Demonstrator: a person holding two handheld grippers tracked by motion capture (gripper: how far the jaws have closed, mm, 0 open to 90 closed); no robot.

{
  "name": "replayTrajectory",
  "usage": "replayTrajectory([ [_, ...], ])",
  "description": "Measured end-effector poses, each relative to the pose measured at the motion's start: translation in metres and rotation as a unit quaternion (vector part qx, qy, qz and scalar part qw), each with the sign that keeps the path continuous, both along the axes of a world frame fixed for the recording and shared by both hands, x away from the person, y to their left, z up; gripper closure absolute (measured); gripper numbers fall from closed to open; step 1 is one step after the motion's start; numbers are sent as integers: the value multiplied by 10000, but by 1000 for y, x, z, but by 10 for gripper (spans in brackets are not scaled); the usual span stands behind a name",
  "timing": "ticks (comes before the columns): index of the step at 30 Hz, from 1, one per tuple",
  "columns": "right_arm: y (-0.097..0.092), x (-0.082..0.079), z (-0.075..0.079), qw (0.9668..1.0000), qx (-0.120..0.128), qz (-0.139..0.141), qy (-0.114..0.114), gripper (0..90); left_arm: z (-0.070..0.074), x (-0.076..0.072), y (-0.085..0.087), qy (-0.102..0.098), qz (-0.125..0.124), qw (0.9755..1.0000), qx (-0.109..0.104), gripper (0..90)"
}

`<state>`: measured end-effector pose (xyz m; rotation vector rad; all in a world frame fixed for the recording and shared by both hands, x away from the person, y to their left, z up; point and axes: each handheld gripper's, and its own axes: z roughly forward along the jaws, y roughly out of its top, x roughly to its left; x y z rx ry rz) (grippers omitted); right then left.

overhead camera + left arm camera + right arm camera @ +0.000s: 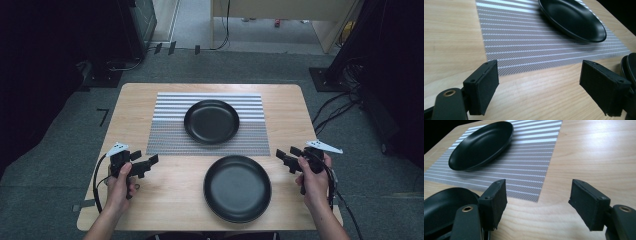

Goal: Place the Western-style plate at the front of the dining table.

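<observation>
Nothing is gripped yet. The left gripper [150, 162] and right gripper [283, 156] both stand wide open and empty, flanking the near black plate [237, 188] by the tabletop's front edge. The far black plate [211, 121] rests on the striped placemat [167, 132]. Judging by this, all handling is still ahead.

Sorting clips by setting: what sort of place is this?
Probably a lab or recording room, not a home: a small wooden table on grey carpet, cables trailing across it, dark equipment around.
</observation>
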<state>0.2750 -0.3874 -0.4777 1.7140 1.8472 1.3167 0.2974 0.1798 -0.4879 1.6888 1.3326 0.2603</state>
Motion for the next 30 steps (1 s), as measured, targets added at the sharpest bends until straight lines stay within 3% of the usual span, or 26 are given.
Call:
replayTrajectory([
  [30,-54,-58,-27,9987,-105,-441,254,289,-23,-44,58,185,521,9982,231,155],
])
